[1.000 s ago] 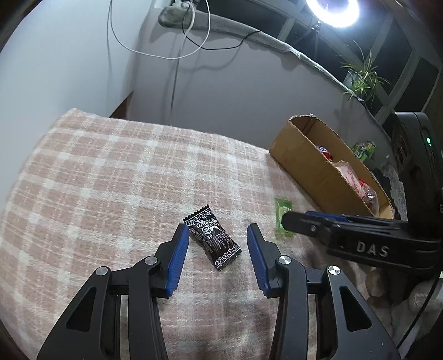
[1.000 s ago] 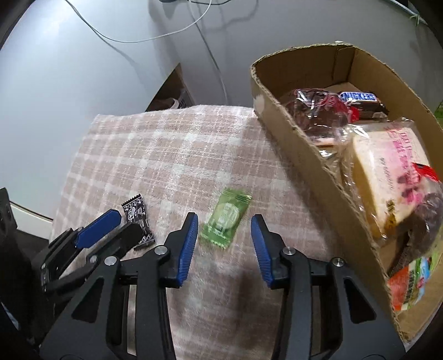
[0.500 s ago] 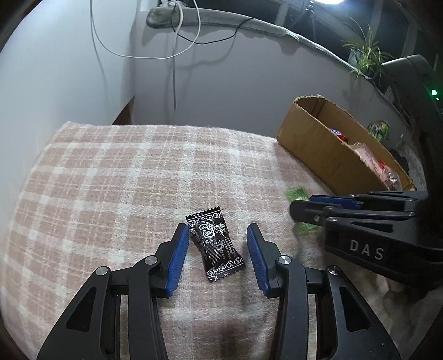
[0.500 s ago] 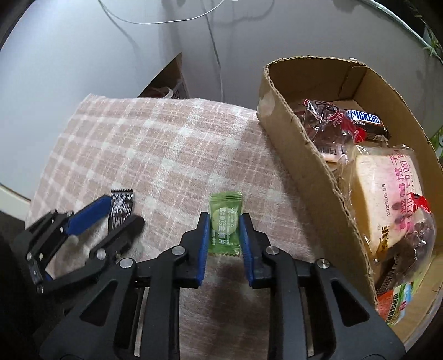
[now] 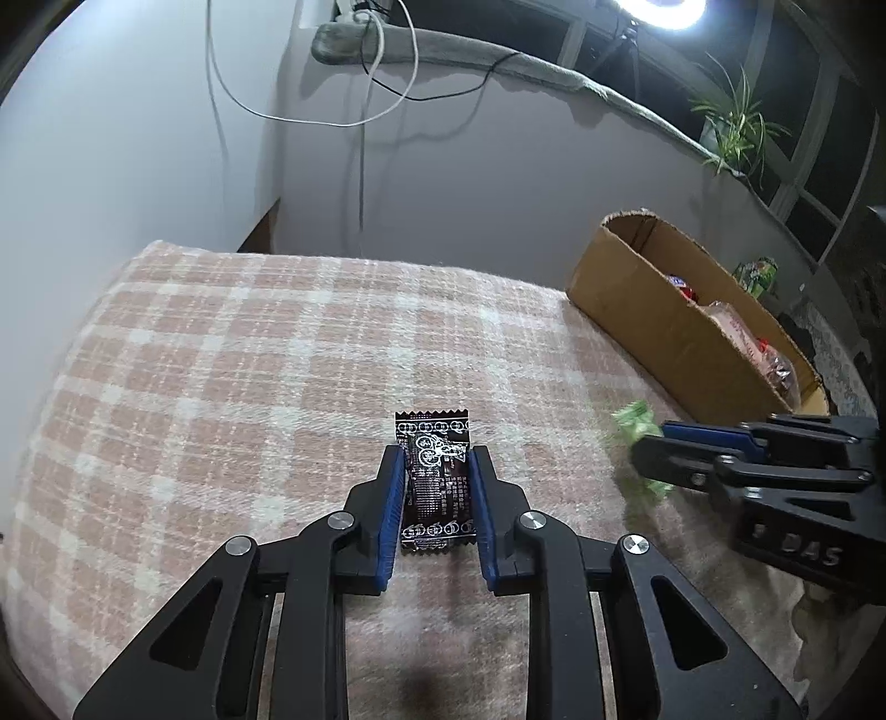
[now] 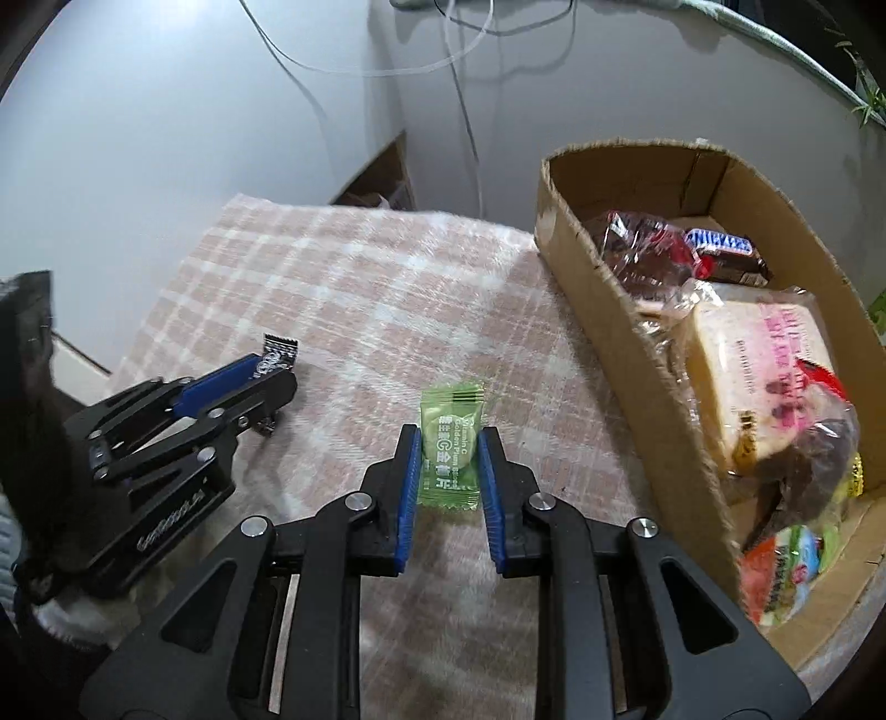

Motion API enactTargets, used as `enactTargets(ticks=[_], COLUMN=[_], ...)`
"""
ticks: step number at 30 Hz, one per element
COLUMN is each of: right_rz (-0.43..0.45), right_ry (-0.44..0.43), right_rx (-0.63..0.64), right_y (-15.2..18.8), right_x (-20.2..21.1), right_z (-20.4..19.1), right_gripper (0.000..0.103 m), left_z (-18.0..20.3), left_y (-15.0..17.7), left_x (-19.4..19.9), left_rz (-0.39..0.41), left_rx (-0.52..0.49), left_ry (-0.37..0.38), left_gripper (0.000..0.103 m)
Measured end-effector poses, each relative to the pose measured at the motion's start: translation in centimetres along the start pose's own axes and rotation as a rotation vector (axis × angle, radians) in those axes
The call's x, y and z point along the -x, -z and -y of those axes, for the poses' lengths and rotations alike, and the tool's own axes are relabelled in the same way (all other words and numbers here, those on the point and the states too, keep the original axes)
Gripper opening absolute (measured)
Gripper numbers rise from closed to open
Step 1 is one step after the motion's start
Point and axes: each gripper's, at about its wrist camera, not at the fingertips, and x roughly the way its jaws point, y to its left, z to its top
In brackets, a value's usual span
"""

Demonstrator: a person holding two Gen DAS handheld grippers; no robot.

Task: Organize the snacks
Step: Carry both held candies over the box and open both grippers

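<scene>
— Plaid cloth, pink and cream, covers the worktop. What's on it?

— Two small packets, both taken. Left claw is clamped on the black snack packet, blue pads tight against its long sides, the far crimped end sticking out past the tips. Right claw is pinched onto the green candy packet the same way, far end showing beyond the tips.

— Lifted or lying flat?

— Can't tell for either.

— Where's the box?

— Cardboard box, far right on the cloth, well apart from the black packet, nearer the green one. Its near wall stands between the right claw and the inside. It holds a Snickers bar at the far end, a dark red wrapped item beside it, and a bagged bread slice nearer.

— Around the edges?

— Grey wall with white and black cables hanging down, a potted plant on the far-right ledge, a ring light above. Each claw shows in the other's view, side by side, left one left.
</scene>
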Motion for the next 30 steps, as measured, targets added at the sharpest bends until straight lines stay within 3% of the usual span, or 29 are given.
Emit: enactTargets(ticks=[6,12,21,30], right_rz=[0.074,0.125,0.127,0.110], right_ry=[-0.040,-0.007,0.050,0.060], right_rx=[0.004,-0.009,-0.040,-0.076], right_y=[0.2,-0.9,-2.8,-3.0], right_x=[4.5,7.6,8.7,8.0], right_z=[2.5,6.1,12.5,16.5], right_gripper=[0.022,0.022,0.022,0.022], left_z=[0.9,4.3,10.6,14.3], left_y=[-0.4,-2.9,-6.9,-8.1], left_x=[2.9,4.6,1.9,-0.7], left_rz=[0.063,0.115,0.101,0.064], left_rx=[-0.014,-0.041,-0.125,-0.171], left_ry=[0.024,0.096,0.144,0.145], left_gripper=[0.021,0.021,0.021,0.021])
